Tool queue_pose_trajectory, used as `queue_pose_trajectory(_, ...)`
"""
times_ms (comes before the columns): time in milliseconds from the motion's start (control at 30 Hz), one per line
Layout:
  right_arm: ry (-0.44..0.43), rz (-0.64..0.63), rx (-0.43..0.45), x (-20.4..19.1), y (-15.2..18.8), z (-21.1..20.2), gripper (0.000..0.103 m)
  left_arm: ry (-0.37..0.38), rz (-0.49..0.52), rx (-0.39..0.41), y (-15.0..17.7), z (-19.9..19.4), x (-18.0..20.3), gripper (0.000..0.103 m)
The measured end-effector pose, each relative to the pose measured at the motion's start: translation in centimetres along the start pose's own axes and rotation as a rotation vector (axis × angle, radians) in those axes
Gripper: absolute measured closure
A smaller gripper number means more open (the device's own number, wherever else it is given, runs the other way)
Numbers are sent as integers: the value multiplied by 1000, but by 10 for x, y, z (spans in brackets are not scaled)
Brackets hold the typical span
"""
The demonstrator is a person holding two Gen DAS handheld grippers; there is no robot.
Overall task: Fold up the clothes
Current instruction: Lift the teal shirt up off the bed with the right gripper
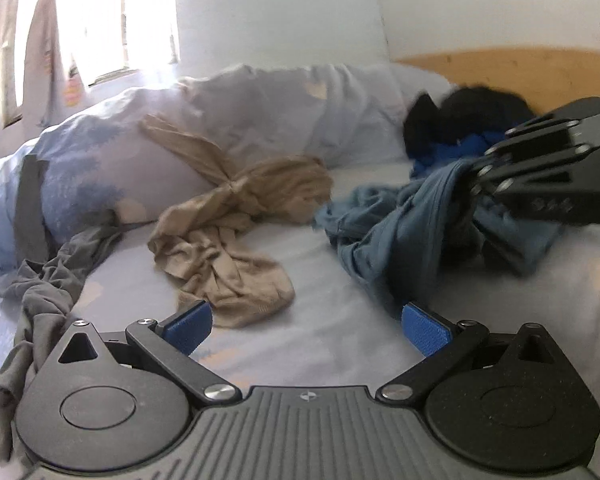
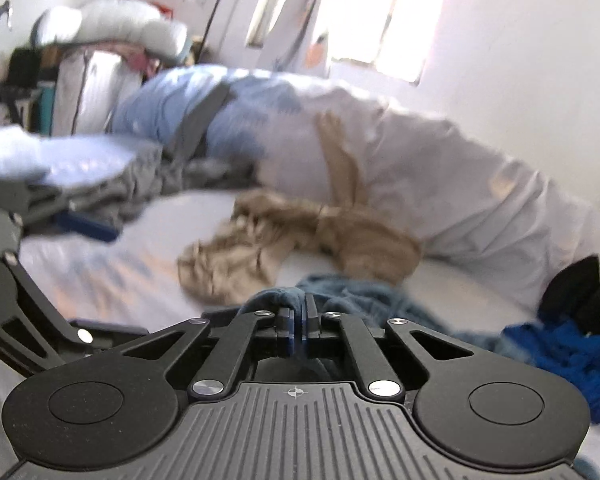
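Note:
A crumpled slate-blue garment (image 1: 404, 232) lies on the white bed sheet (image 1: 324, 264). My right gripper (image 2: 299, 322) is shut on a fold of the slate-blue garment (image 2: 360, 300) and lifts it slightly; the gripper also shows in the left wrist view (image 1: 476, 178) at the right. My left gripper (image 1: 306, 324) is open and empty, low over the sheet between a tan garment (image 1: 228, 240) and the blue one. The left gripper appears at the left of the right wrist view (image 2: 76, 216), blurred. The tan garment (image 2: 300, 240) lies crumpled mid-bed.
A grey garment (image 1: 40, 280) trails at the left edge. Black (image 1: 460, 116) and royal-blue clothes (image 2: 572, 352) pile at the head end by the wooden headboard (image 1: 512, 68). A bunched duvet (image 1: 204, 128) lines the far side under a bright window (image 1: 100, 20). Room clutter (image 2: 80, 64) stands beyond the bed.

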State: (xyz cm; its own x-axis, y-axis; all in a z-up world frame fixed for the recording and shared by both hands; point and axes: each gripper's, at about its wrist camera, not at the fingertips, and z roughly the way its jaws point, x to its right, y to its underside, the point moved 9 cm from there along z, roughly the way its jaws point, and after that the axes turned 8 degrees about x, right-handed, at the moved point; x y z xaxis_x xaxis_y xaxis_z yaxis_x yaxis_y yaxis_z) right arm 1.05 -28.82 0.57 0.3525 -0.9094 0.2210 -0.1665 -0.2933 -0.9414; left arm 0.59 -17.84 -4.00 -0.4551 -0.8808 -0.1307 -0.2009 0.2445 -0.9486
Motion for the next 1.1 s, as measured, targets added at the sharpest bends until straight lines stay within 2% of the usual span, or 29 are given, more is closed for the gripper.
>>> queue_pose_trajectory(133, 28, 26, 74, 19, -63, -23, 99, 24, -41, 85, -21, -12, -2, 0)
queue_pose_trajectory(333, 65, -40, 207, 34, -173, -67, 99, 110, -76, 300, -62, -45, 7, 0)
queue_pose_trajectory(433, 96, -49, 289, 45, -226, -99, 99, 116, -105, 353, -72, -56, 3, 0)
queue_pose_trajectory(567, 103, -38, 334, 55, -271, -124, 99, 111, -172, 413, -79, -68, -7, 0)
queue_pose_trajectory(667, 116, -69, 306, 56, -277, -125, 99, 114, -196, 446, -83, -75, -9, 0)
queue_pose_trajectory(800, 130, -40, 248, 65, -260, -119, 99, 123, -161, 451, -85, -82, -3, 0)
queue_pose_trajectory(933, 142, 19, 192, 74, -235, -109, 99, 169, -115, 444, -86, -85, 10, 0)
queue_pose_trajectory(1100, 181, 45, 141, 81, -203, -105, 99, 254, -44, 397, -81, -78, 32, 0)
